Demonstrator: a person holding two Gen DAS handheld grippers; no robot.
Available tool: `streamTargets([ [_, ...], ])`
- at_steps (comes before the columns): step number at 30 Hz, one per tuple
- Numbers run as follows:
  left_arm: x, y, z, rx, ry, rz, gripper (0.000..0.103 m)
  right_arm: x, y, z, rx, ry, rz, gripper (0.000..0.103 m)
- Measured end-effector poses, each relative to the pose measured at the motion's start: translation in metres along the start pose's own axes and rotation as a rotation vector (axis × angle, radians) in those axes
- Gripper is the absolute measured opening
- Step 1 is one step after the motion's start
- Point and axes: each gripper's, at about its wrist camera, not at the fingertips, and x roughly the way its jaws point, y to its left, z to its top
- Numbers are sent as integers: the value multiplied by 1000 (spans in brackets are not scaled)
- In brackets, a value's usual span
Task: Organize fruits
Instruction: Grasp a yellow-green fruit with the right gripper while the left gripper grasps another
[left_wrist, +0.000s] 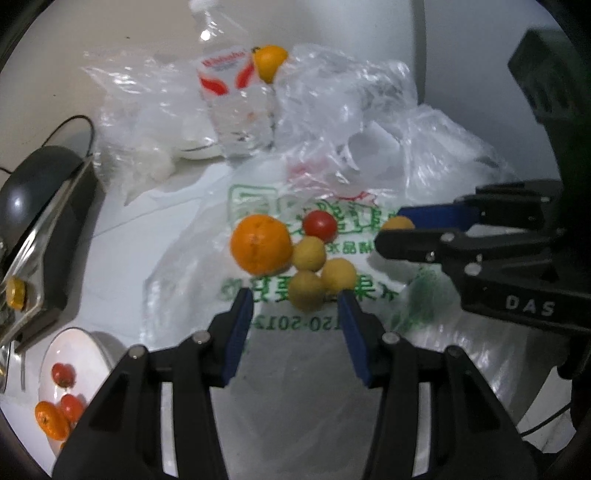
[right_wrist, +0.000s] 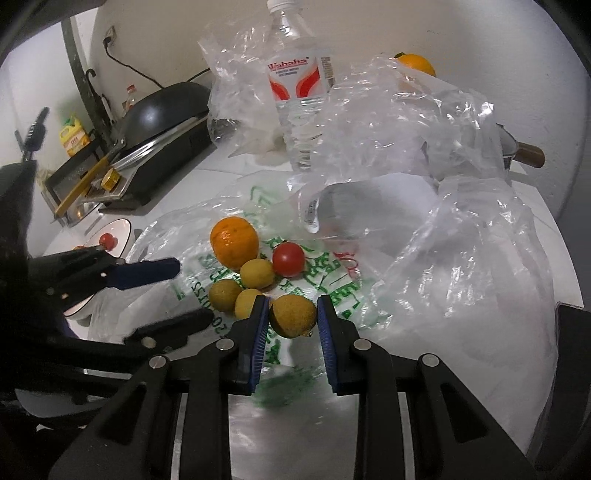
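On a printed plastic bag (left_wrist: 310, 321) lie an orange (left_wrist: 260, 244), a red tomato (left_wrist: 320, 224) and three small yellow fruits (left_wrist: 309, 253). My left gripper (left_wrist: 296, 301) is open, its blue pads on either side of the nearest yellow fruit (left_wrist: 306, 290). My right gripper (right_wrist: 290, 311) is shut on a fourth yellow fruit (right_wrist: 292, 316); it also shows in the left wrist view (left_wrist: 395, 223). The same orange (right_wrist: 234, 242) and tomato (right_wrist: 288, 259) show in the right wrist view. A white bowl (left_wrist: 79, 339) at lower left holds tomatoes (left_wrist: 63, 373) and an orange (left_wrist: 51, 421).
A clear water bottle (right_wrist: 298, 85) stands behind the fruit, with crumpled clear bags (right_wrist: 436, 122) around it. Another orange (left_wrist: 270, 62) sits at the back. A black pan on a cooker (right_wrist: 162, 110) is at the left. A pot with a wooden handle (right_wrist: 528, 153) is at the right.
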Motion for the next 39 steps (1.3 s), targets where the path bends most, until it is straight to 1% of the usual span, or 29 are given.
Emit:
streamTargets([
  [9,19,-10,3,61,21,-20,48,-2,-7,-1,10,-7,5,29],
  [10,19,-10,4,61,23,-21,44,0,-6,1,10,-6,6,29],
  [14,23,-8,4,57,27,-35,37,1,-4,2,8,-7,7,29],
  [15,23,-8,4,60,26,-34,32,1,-4,1,7,-7,7,29],
  [18,24,-5,3,54,23,-41,25,0,-4,1,4,-6,5,29],
  [22,20,-2,3,48,9,-53,25,-2,-1,1,0,-5,-3,29],
  [34,-19,5,-2,24,-56,-67,25,-14,25,5,-40,-24,-16,29],
  [39,-30,10,-8,16,-77,-58,25,-20,38,6,-57,-33,-20,29],
])
